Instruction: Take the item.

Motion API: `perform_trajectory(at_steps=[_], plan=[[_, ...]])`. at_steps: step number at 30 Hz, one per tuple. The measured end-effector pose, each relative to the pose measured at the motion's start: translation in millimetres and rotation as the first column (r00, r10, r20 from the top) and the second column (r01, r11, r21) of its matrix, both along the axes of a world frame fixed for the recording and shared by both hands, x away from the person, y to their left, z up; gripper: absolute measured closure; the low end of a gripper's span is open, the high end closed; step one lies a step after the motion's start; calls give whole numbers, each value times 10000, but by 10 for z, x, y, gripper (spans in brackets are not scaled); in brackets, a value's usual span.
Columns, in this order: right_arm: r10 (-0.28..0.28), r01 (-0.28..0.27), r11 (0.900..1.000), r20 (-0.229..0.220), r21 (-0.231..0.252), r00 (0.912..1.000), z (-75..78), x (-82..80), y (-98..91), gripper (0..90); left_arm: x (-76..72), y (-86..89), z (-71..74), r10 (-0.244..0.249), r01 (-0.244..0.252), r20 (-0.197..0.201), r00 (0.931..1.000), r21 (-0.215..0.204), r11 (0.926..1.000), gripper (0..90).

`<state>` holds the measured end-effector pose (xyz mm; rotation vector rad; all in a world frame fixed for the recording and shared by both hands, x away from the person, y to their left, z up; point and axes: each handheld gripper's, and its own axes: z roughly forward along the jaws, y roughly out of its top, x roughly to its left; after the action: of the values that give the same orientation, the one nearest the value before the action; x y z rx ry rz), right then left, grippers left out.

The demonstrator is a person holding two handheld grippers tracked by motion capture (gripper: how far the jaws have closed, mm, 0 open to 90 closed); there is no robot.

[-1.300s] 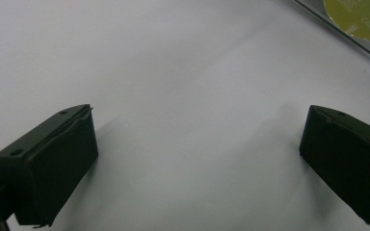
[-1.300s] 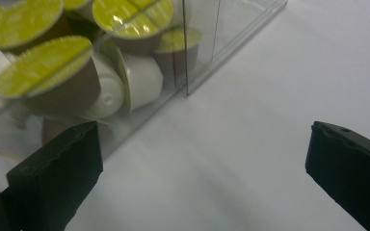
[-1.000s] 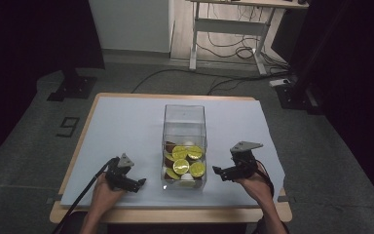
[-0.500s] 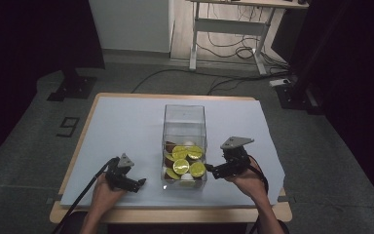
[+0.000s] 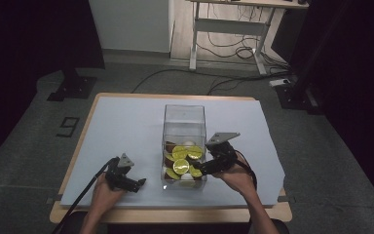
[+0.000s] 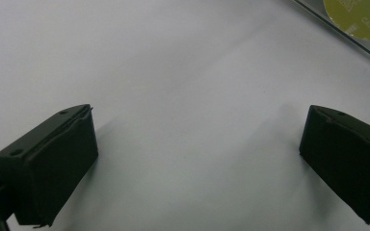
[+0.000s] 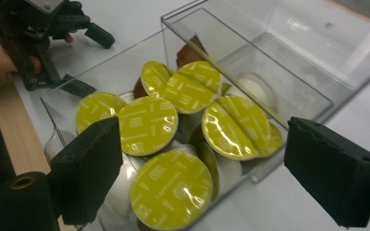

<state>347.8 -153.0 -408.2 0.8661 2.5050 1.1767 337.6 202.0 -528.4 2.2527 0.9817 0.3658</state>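
Where the clear box serves as landmark, entries run view by view.

High view
- Landmark: clear box [image 5: 184,141], open-topped and upright at mid desk [image 5: 126,122], its long axis running away from the person.
- Contents: yellow-lidded capsules [image 5: 181,165] heaped in the near end of the box, the far end bare.
- Right gripper [image 5: 198,170]: at the near right wall of the box, tips at the rim beside the capsules; the nearer of the two by far.
- Left gripper [image 5: 139,184]: on the desk left of the box, apart from it, pointing toward it.

Left gripper view
- Jaws: wide apart, nothing between them but bare white desk.
- Box: its lower edge crosses the top right corner, with one capsule lid [image 6: 359,17] behind the wall.
- Writing: small print on that lid, cut off, seemingly "CAPPUC…".

Right gripper view
- Jaws: apart, nothing clamped, having just been closing a little; they frame the near corner of the box from above.
- Capsules: just ahead of and below the jaws, lids tilted and overlapping; the nearest lid [image 7: 172,190] lies between the jaws.
- Writing: "CAPPUCCINO" on the nearest lid; smaller print unreadable.
- Other items: a white-lidded capsule [image 7: 257,86] and a brown one [image 7: 191,50] farther in.
- Judgement: a reach down into the box is the likely next move.
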Motion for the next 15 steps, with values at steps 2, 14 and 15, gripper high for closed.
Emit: perform_trajectory(at_steps=[2,14,15], plan=[[118,-118,9999,-109,-24,9999,-23,18,59,140,0,0,0,0,0,0,10000,1,10000,0],[752,-781,9962,-718,-380,9946,-215,80,366,220,0,1,0,-8,8,-2,10000,4,10000,0],[776,-808,9959,-723,-420,9944,-228,82,381,223,0,1,0,-8,8,2,10000,4,10000,0]])
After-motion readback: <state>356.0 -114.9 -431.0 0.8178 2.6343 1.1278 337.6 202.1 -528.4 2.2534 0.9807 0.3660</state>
